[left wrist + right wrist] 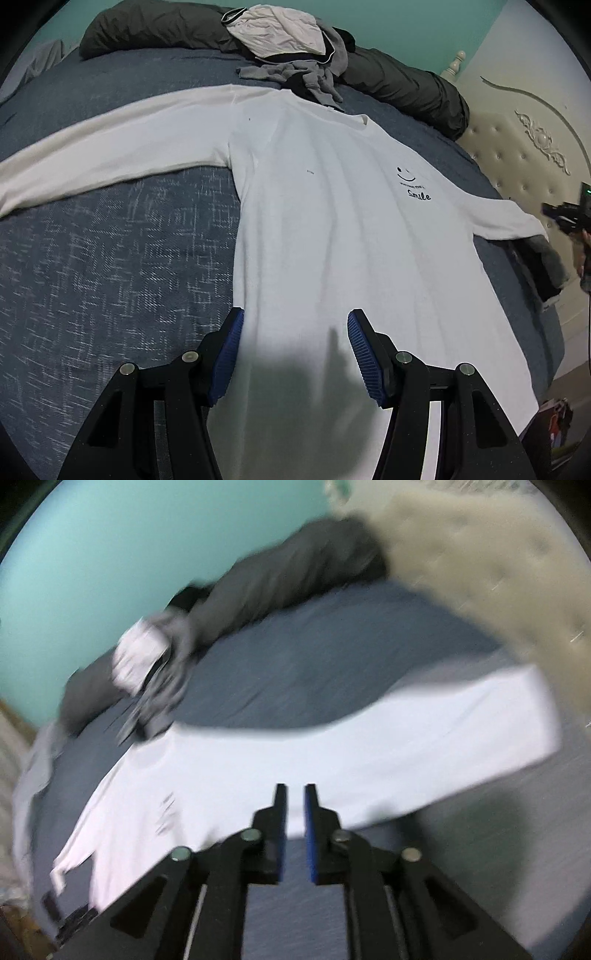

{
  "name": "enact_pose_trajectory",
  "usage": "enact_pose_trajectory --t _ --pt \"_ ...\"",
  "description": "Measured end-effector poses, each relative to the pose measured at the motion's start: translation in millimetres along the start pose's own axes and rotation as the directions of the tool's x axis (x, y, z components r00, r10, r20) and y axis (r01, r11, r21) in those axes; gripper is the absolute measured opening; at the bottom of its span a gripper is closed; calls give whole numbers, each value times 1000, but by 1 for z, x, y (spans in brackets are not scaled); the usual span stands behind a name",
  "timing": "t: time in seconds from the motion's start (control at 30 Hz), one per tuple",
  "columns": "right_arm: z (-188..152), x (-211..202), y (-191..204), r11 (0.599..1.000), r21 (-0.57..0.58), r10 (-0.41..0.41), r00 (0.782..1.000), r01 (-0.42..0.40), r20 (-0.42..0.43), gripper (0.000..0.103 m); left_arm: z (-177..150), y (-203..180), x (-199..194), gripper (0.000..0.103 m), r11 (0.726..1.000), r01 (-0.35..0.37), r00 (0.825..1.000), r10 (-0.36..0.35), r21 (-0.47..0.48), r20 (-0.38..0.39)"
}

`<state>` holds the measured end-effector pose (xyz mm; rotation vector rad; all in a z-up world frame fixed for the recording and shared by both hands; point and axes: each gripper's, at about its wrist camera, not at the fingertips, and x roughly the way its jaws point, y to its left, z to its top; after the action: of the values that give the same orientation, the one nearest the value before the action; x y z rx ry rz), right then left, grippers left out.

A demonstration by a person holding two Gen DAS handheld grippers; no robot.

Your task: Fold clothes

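Observation:
A white long-sleeved shirt (332, 221) with a small "Smile" print lies flat, face up, on the blue bedspread (110, 258), both sleeves spread out. My left gripper (295, 325) is open and empty, hovering over the shirt's lower body near the hem. My right gripper (295, 797) is nearly shut with a narrow gap and holds nothing; it hovers just off the shirt (295, 753) by its right sleeve. That view is motion-blurred. The right gripper also shows at the far right of the left wrist view (565, 218).
A pile of grey and white clothes (288, 48) lies at the far side on dark pillows (406, 85). A cream tufted headboard (517, 155) is at the right. Folded dark clothing (543, 266) sits by the right sleeve end. The wall is teal.

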<state>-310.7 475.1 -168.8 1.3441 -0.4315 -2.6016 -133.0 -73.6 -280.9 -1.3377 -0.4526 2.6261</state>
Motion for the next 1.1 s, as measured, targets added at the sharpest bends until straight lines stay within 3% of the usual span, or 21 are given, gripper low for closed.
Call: enact_pose_trajectory --t 0.07,0.23,0.43,0.6,0.67,0.77,1.1 --pt "-17 35 16 999 8 54 996 -54 -74 27 2 2 -4 61 1000 -9 1000 9 4 9" --pt "-52 106 48 988 81 140 975 -128 -171 27 3 11 -8 61 999 -35 999 35 1 15" --pt "-60 159 63 977 140 188 962 -162 -196 27 3 15 -4 61 1000 -23 1000 23 -10 10" --pt "-60 181 68 970 159 211 959 -182 -189 26 3 17 -5 61 1000 -25 999 25 -19 23" --pt "-60 186 69 969 162 216 960 -188 -177 10 3 16 -5 61 1000 -28 999 28 -15 24" --pt "-62 189 65 973 154 197 964 -170 -177 2 3 15 -3 61 999 -42 999 43 -3 23" --pt "-45 182 52 991 110 86 990 -74 -110 0 4 16 -4 61 999 -36 999 37 -5 27"
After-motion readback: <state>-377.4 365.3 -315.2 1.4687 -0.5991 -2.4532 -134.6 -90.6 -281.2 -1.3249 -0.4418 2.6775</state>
